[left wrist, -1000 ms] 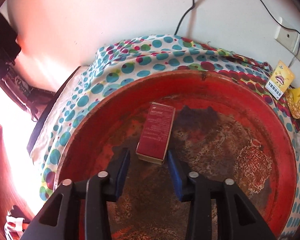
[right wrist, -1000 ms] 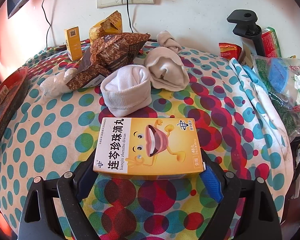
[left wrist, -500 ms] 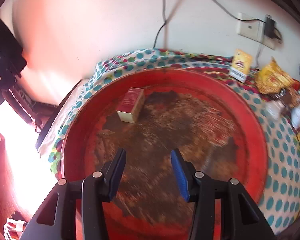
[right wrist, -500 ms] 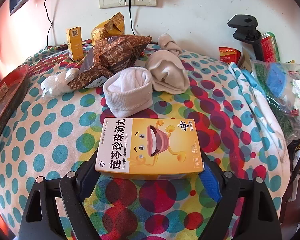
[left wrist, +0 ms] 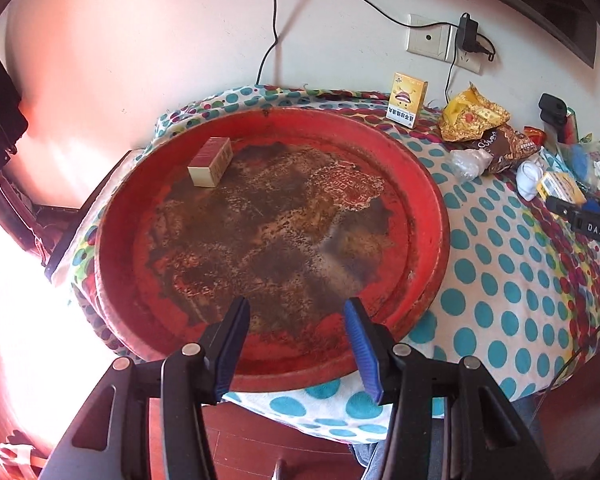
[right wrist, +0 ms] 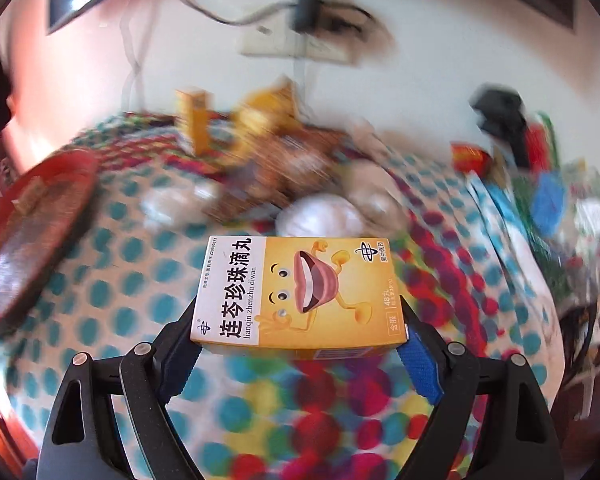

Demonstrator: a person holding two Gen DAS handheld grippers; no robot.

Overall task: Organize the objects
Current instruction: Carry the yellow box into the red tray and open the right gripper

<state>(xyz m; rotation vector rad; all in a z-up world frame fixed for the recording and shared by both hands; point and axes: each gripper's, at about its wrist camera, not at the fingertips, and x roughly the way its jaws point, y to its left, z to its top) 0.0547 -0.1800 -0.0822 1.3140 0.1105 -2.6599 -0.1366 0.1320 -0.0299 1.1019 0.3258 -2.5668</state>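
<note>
Gripping a yellow medicine box [right wrist: 298, 294] by its two short ends, the right tongs [right wrist: 300, 354] hold it flat and lifted above the bench's spotted cloth [right wrist: 332, 412], printed face up; everything behind it in the right wrist view is blurred. The left tongs [left wrist: 296, 344] stand wide with nothing between the blue pads [left wrist: 362, 346], hovering over the near rim of the round red tray [left wrist: 428, 184]. That tray sits at the left end of the bench, and a dark red box [left wrist: 211, 156] lies inside it near the far left rim. Beyond the tray, toward the far edge by the wall, a second yellow box [left wrist: 407, 99] stands upright. To its right lie a crumpled yellow packet [left wrist: 472, 118] and a brown snack bag [left wrist: 508, 148], touching each other, with a rolled white sock [left wrist: 530, 174] just beside them toward the right end.
</note>
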